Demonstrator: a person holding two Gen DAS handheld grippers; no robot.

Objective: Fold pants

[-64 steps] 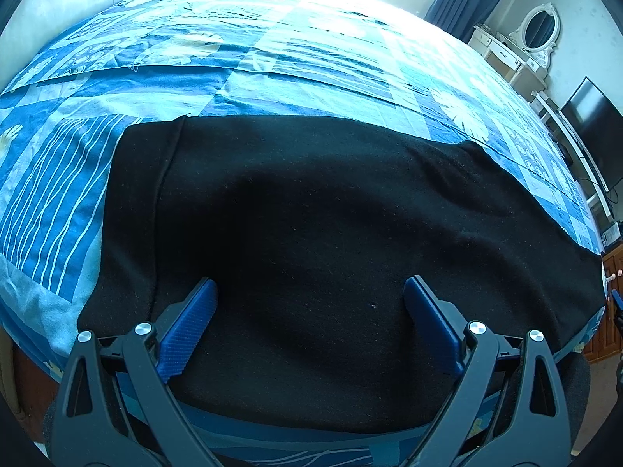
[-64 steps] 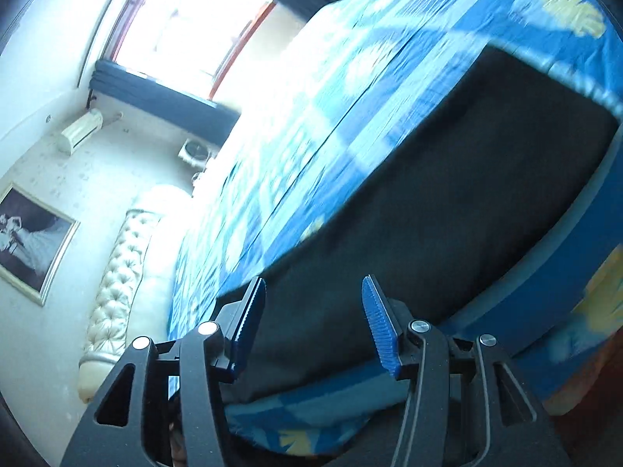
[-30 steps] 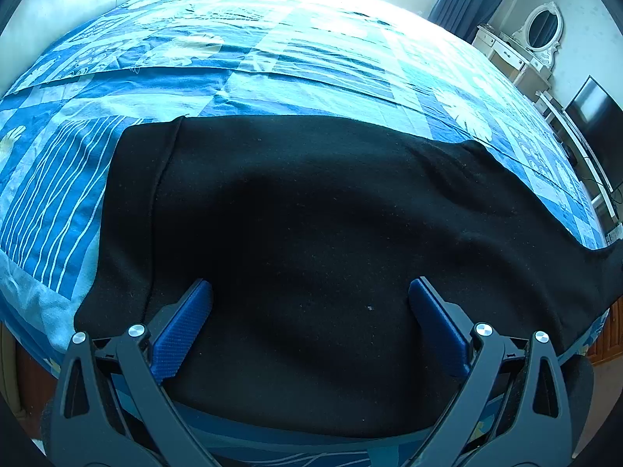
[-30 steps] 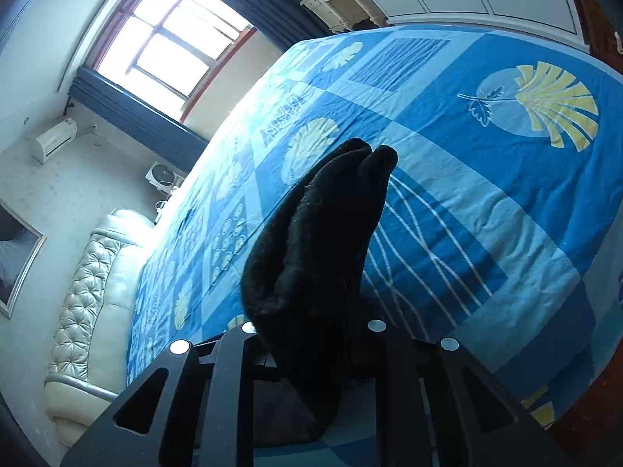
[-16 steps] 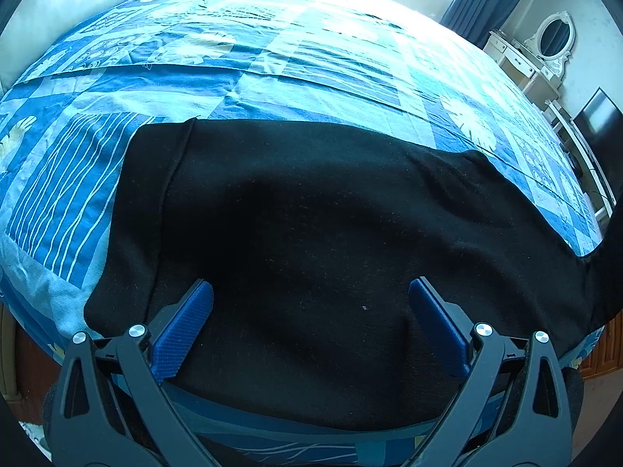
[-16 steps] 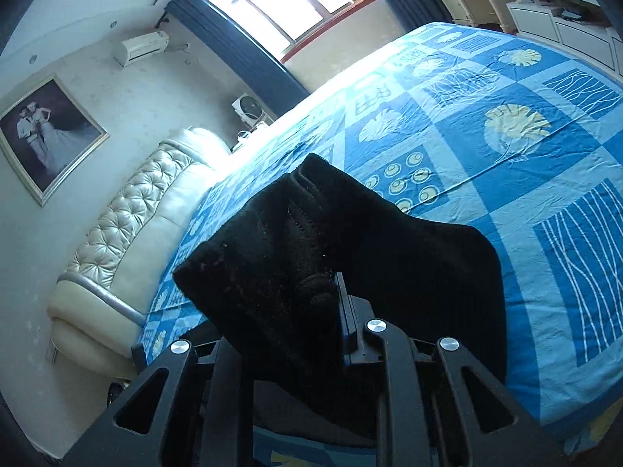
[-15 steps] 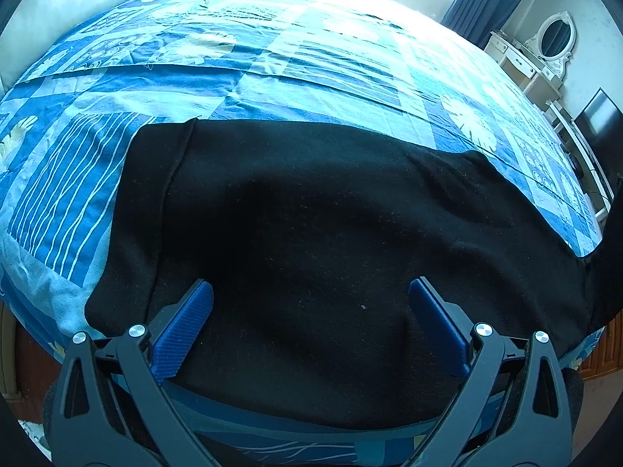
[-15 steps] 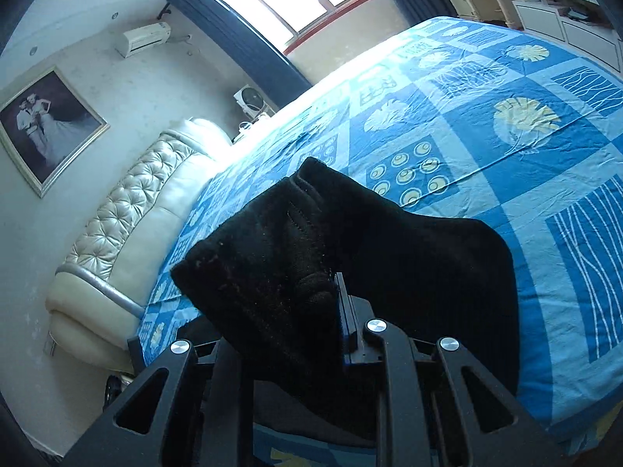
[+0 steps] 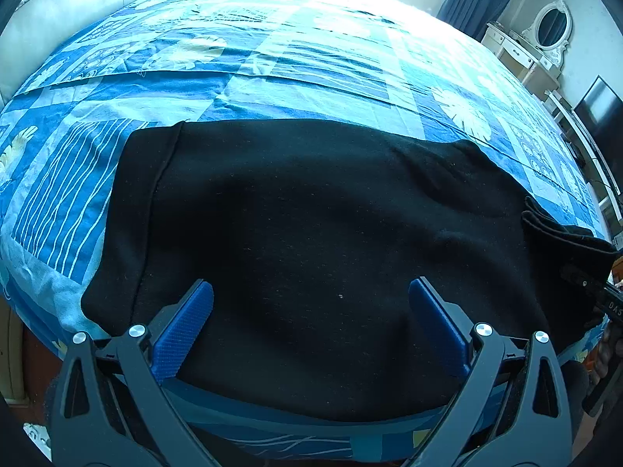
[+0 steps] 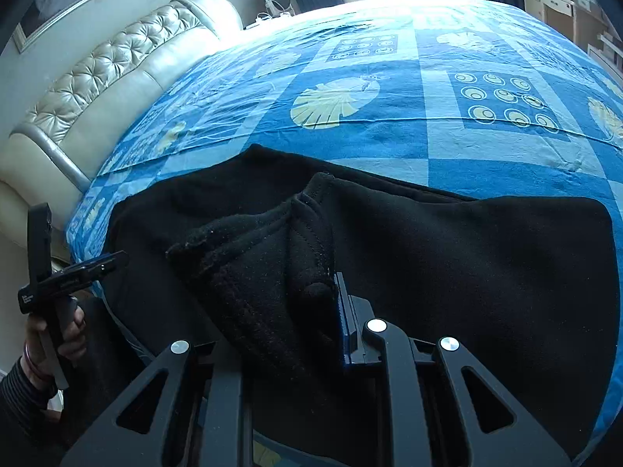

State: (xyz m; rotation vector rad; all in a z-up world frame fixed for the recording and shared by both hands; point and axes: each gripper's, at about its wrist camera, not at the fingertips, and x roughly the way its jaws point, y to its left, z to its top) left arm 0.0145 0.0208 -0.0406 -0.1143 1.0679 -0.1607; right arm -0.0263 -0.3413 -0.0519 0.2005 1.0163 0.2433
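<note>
Black pants (image 9: 311,214) lie spread on the blue patterned bedspread (image 9: 272,62), waistband at the left. My left gripper (image 9: 310,311) is open, its blue pads hovering over the near edge of the pants, holding nothing. My right gripper (image 10: 311,295) is shut on the leg cuffs (image 10: 264,249) of the pants and holds them lifted over the rest of the pants (image 10: 486,257). The cuffs and right gripper also show in the left wrist view (image 9: 564,237) at the far right. The left gripper shows in the right wrist view (image 10: 66,272) at the left, in a hand.
A cream tufted headboard (image 10: 97,78) runs along the bed's far side. A white dresser with an oval mirror (image 9: 545,35) and a dark TV screen (image 9: 595,105) stand by the wall. The bed's near edge (image 9: 292,428) lies just below my left gripper.
My right gripper closed on the leg cuffs, lifted them and has swung them over the pants toward the waistband side. My left gripper has stayed open and nearly still.
</note>
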